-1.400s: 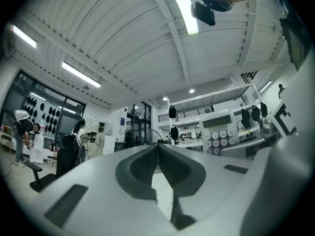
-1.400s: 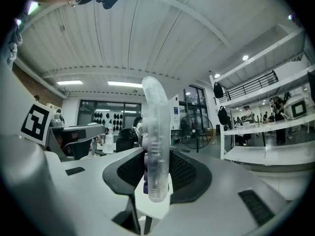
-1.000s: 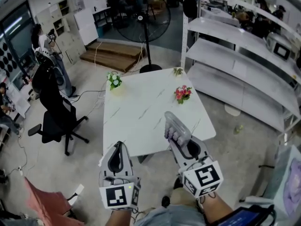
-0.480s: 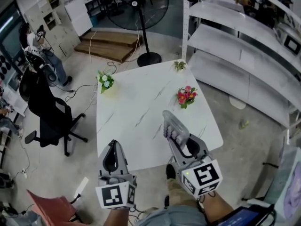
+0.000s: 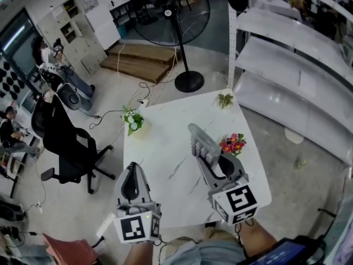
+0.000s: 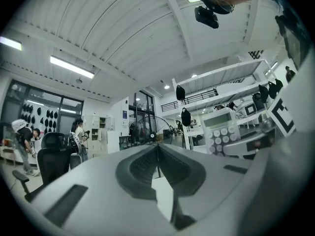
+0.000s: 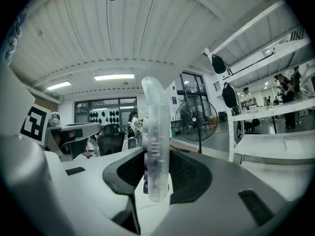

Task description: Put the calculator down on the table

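My right gripper [image 5: 215, 160] is shut on a translucent white calculator [image 5: 201, 141] with purple keys. The calculator sticks out forward past the fingertips, over the white marble table [image 5: 165, 148]. In the right gripper view the calculator [image 7: 156, 141] stands on edge between the two pads of that gripper [image 7: 157, 178]. My left gripper [image 5: 132, 169] is shut with nothing in it and hangs over the table's near left part. Its jaws meet in the left gripper view [image 6: 157, 150], where the calculator [image 6: 221, 132] shows at the right.
On the table stand a pot of white flowers [image 5: 133, 121], pink flowers [image 5: 233, 144] just right of the calculator, and a small green plant [image 5: 225, 99] at the far corner. A black office chair [image 5: 69, 145] is left, a standing fan [image 5: 179, 21] behind, white shelving [image 5: 298, 65] right.
Both grippers have moved forward from the table's near edge to over its top, the right one still carrying the calculator. Neither gripper's jaws changed.
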A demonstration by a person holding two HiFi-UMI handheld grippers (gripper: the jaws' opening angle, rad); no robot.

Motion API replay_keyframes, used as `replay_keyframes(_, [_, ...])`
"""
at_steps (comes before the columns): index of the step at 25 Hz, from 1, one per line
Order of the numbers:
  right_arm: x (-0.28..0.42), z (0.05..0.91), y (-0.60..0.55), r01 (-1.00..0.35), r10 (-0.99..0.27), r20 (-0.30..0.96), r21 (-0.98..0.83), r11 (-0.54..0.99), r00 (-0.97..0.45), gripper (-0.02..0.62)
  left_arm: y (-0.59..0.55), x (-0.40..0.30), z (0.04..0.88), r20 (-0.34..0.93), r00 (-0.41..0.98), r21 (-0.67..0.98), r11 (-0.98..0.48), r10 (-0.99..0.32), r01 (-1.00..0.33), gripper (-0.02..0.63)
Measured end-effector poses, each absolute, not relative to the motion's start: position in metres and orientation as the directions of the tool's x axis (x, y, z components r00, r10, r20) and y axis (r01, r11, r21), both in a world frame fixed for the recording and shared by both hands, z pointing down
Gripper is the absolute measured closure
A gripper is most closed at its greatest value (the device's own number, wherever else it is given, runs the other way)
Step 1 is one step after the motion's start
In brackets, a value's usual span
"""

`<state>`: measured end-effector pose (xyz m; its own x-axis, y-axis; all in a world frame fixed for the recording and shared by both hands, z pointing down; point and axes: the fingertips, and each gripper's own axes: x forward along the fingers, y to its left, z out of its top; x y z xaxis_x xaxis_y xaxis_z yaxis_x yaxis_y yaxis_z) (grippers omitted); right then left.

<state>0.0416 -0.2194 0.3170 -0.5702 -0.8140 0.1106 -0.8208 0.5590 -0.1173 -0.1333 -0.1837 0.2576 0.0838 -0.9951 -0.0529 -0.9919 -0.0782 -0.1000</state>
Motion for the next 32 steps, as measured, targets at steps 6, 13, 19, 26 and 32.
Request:
replay_keyframes(6, [0.029, 0.28, -0.256, -0.8, -0.801, 0.032, -0.087, 0.594, -0.598, 0.449, -0.205, -0.15, 0.23, -0.114, 0.024, -0.116, -0.011, -0.993, -0.993, 0.597])
replay_keyframes(13, [0.006, 0.289, -0.281, -0.783, -0.781, 0.054, -0.062, 0.619, -0.622, 0.449, -0.223, -0.17, 0.243, -0.12, -0.019, -0.104, 0.031, -0.993, -0.994, 0.597])
replay_keyframes(19, [-0.02, 0.327, -0.297, -0.773, -0.759, 0.146, -0.079, 0.63, -0.634, 0.449, -0.24, -0.191, 0.266, -0.084, -0.025, -0.074, 0.031, -0.996, -0.997, 0.597])
replay_keyframes(26, [-0.047, 0.395, -0.307, -0.768, -0.723, 0.273, -0.12, 0.629, -0.634, 0.449, -0.253, -0.215, 0.318, 0.039, -0.034, -0.064, 0.032, -0.999, -0.997, 0.597])
replay_keyframes(32, [-0.063, 0.451, -0.304, -0.77, -0.676, 0.388, -0.173, 0.614, -0.627, 0.448, -0.26, -0.227, 0.351, 0.116, -0.024, -0.055, 0.018, -0.993, -0.998, 0.597])
